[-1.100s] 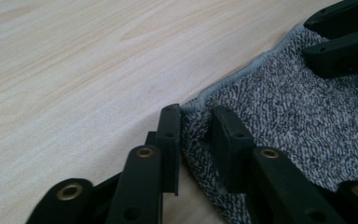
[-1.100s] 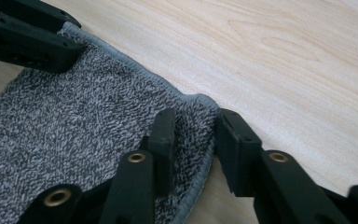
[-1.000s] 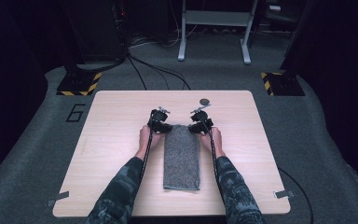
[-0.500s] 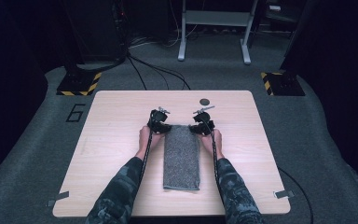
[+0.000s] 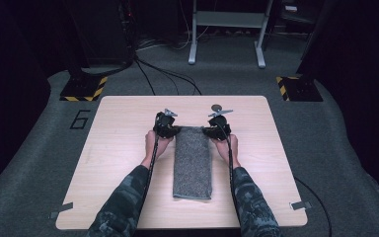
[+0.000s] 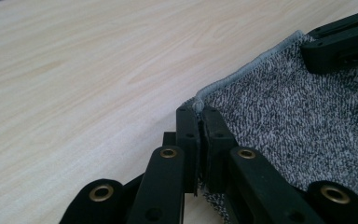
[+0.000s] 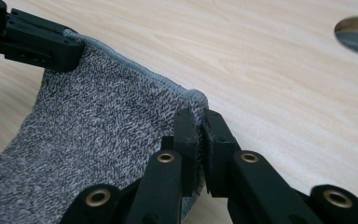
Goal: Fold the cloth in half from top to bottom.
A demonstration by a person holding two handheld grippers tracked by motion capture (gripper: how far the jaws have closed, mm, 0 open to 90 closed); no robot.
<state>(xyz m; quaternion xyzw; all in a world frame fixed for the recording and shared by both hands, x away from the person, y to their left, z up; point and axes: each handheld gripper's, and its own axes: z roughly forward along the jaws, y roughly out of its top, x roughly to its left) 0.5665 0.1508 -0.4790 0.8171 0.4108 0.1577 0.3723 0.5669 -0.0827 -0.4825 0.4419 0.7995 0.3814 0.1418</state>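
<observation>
From the high view, you hold the left gripper (image 5: 169,129) and the right gripper (image 5: 212,131) at the two far corners of a grey towel (image 5: 193,163), which lies folded in a long strip down the middle of the wooden table (image 5: 123,148). Your forearms run along either side of it. A small round hole (image 5: 216,106) sits in the tabletop just beyond the right gripper. How the jaws stand is too small to read from up here.

The left gripper view settles that: your left gripper (image 6: 199,116) is pinching the towel (image 6: 298,121) at its hemmed corner, jaws pressed together on the cloth. The other gripper's jaws grip the far corner at upper right.

The right gripper view shows your right gripper (image 7: 196,119) likewise clamped on the towel's (image 7: 102,135) corner, the hem stretched between both grippers and lifted a little off the wood, and the hole (image 7: 357,33) close up at upper right.
</observation>
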